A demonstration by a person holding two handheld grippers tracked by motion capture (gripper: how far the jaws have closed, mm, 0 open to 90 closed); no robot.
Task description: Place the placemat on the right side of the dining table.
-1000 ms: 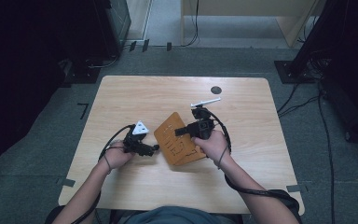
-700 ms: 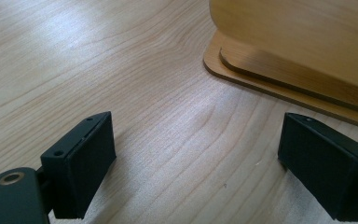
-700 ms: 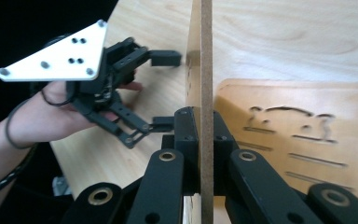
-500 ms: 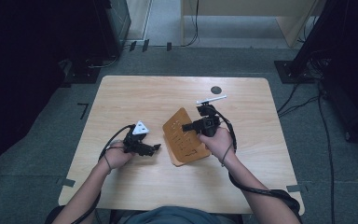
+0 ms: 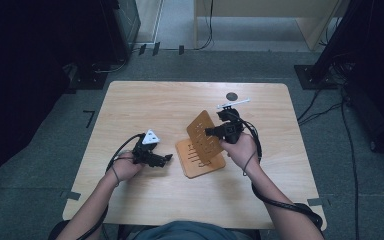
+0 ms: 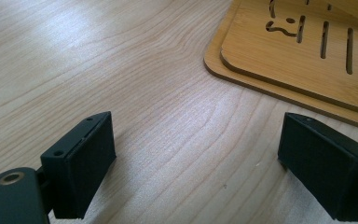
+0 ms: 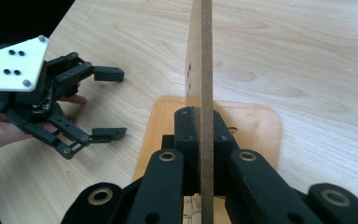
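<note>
A thin wooden panel with small holes stands tilted on edge, its lower edge over a flat slotted wooden board near the table's middle. My right gripper is shut on the panel's edge. In the right gripper view the jaws clamp the panel edge-on above the flat board. My left gripper rests open on the table just left of the board, with nothing between its jaws. The left gripper view shows the slotted board lying beyond and to the right of the open gripper.
A small black disc and a white strip lie at the far side of the wooden table. Dark equipment stands on the floor to the left and right. Cables trail from both grippers.
My right gripper has raised the panel off the flat board and tipped it up steeply, moving a little to the right. The left gripper has stayed put.
</note>
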